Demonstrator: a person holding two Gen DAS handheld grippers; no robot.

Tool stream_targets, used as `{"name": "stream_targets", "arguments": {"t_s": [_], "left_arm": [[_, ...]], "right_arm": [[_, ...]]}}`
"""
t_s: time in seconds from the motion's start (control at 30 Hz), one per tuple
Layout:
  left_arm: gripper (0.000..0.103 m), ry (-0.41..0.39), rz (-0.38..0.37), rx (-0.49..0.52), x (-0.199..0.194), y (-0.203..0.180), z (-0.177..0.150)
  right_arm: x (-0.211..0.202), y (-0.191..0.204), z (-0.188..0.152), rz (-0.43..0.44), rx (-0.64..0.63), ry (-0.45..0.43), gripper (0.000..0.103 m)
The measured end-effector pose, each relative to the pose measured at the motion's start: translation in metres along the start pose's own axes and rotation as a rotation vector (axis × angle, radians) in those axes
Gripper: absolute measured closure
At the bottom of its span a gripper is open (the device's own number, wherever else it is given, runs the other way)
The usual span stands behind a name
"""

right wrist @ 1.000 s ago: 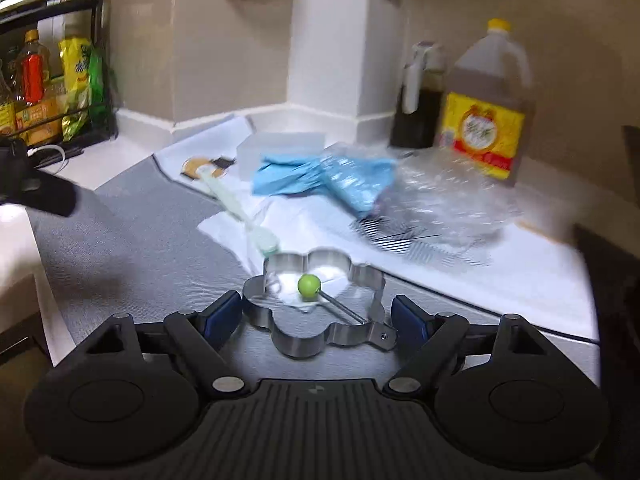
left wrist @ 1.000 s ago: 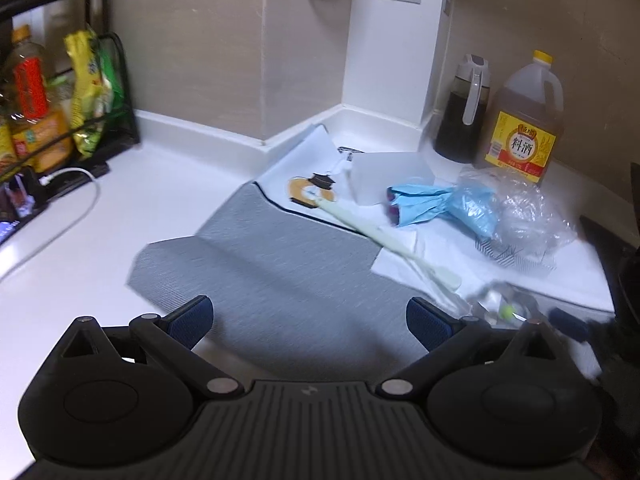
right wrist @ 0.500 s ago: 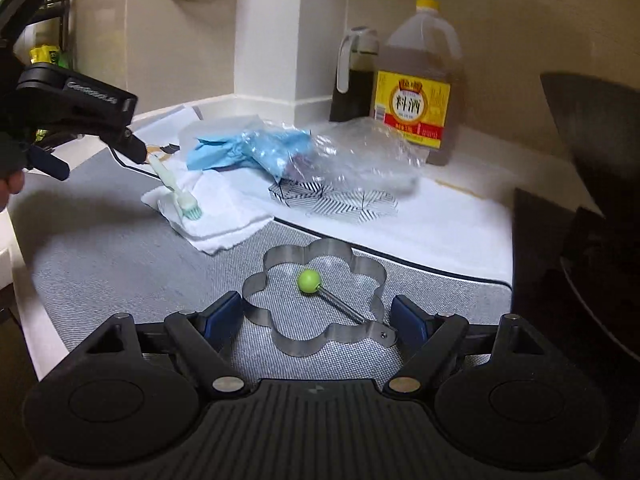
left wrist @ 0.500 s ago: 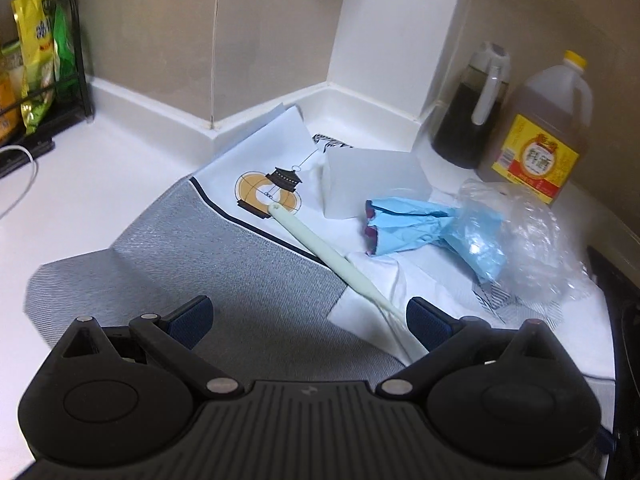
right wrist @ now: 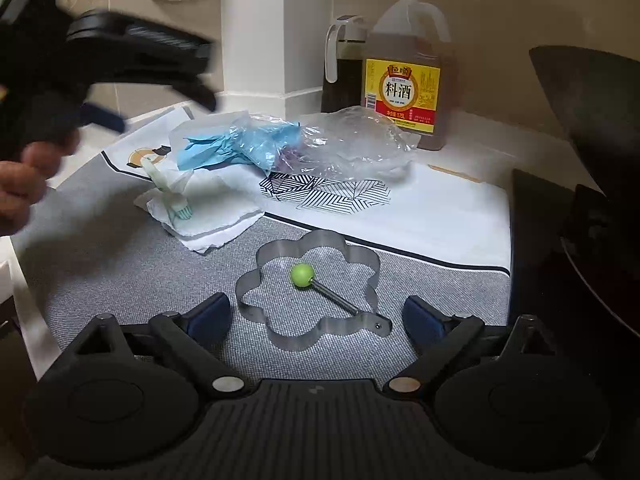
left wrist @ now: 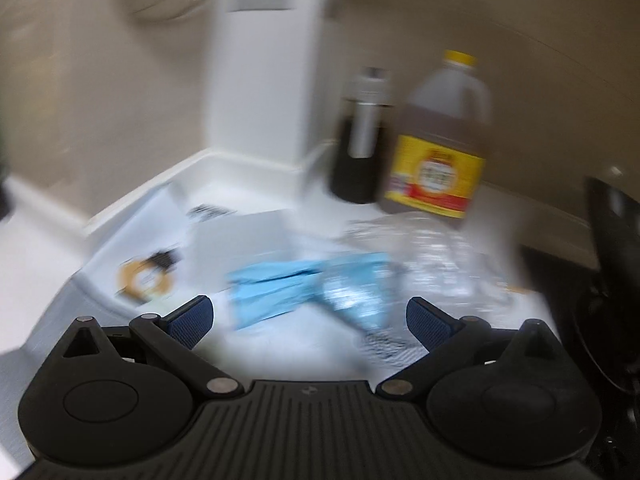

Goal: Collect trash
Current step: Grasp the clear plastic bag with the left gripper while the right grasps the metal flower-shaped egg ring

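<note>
A crumpled blue wrapper [left wrist: 280,292] [right wrist: 224,146] lies on the white mat, partly tucked into a clear plastic bag [left wrist: 436,256] [right wrist: 352,144]. A white tissue [right wrist: 204,212] lies on the grey mat with a pale green brush [right wrist: 172,192] on it. My left gripper [left wrist: 308,320] is open and empty, just short of the blue wrapper; its view is blurred. It also shows in the right wrist view [right wrist: 120,80], above the mat's left part. My right gripper [right wrist: 316,320] is open and empty, over a flower-shaped metal ring [right wrist: 308,288].
A dark sauce jug [right wrist: 344,68] and a yellow-labelled cooking wine bottle [right wrist: 404,68] stand at the back by the white pillar. A black wok [right wrist: 592,128] sits on the stove at right. A clear box [left wrist: 240,240] lies behind the wrapper.
My left gripper has moved forward and right, toward the blue wrapper and the plastic bag. My right gripper has drawn back and risen a little over the metal ring.
</note>
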State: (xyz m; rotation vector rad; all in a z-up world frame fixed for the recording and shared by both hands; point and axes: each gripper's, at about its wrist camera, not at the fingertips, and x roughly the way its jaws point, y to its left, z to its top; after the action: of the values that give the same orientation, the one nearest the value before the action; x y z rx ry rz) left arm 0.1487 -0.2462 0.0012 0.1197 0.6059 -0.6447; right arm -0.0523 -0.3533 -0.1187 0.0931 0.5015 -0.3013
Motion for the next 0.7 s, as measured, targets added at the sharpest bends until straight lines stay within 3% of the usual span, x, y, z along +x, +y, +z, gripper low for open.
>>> {"name": "stream_targets", "arguments": {"t_s": [0.13,0.23,0.33,0.4,0.43,0.47,0.5,0.6,0.7], "left_arm": [[0.000,0.043,-0.106,0.120,0.025,-0.046,0.004],[0.000,0.023,-0.122,0.282,0.042,-0.084,-0.001],[0.000,0.067,-0.117,0.392,0.065,-0.113,-0.006],[0.027,0.089,-0.085,0.412,0.077,-0.122,-0.010],[0.076,0.127,-0.083,0.408,0.084,-0.123,-0.010],[0.103,0.173,-0.092,0.382,0.089,-0.121,-0.009],[0.103,0.182,-0.106,0.342,0.088,-0.117,-0.008],[0.103,0.100,-0.134,0.306,0.062,-0.102,0.000],[0.103,0.016,-0.181,0.258,0.019,-0.081,0.014]], "right_arm": [[0.003,-0.004,0.001,0.001,0.016,0.007,0.005],[0.003,-0.004,0.001,0.006,0.018,0.012,0.005],[0.004,-0.006,0.001,0.012,0.023,0.017,0.004],[0.004,-0.005,0.001,0.011,0.021,0.017,0.004],[0.004,-0.006,0.001,0.011,0.021,0.014,0.004],[0.002,-0.006,0.001,0.007,0.022,0.007,0.009],[0.001,-0.007,0.000,0.010,0.025,-0.002,0.014],[-0.004,-0.009,-0.002,0.015,0.033,-0.036,0.038],[-0.012,-0.008,-0.004,-0.005,0.017,-0.081,0.040]]}}
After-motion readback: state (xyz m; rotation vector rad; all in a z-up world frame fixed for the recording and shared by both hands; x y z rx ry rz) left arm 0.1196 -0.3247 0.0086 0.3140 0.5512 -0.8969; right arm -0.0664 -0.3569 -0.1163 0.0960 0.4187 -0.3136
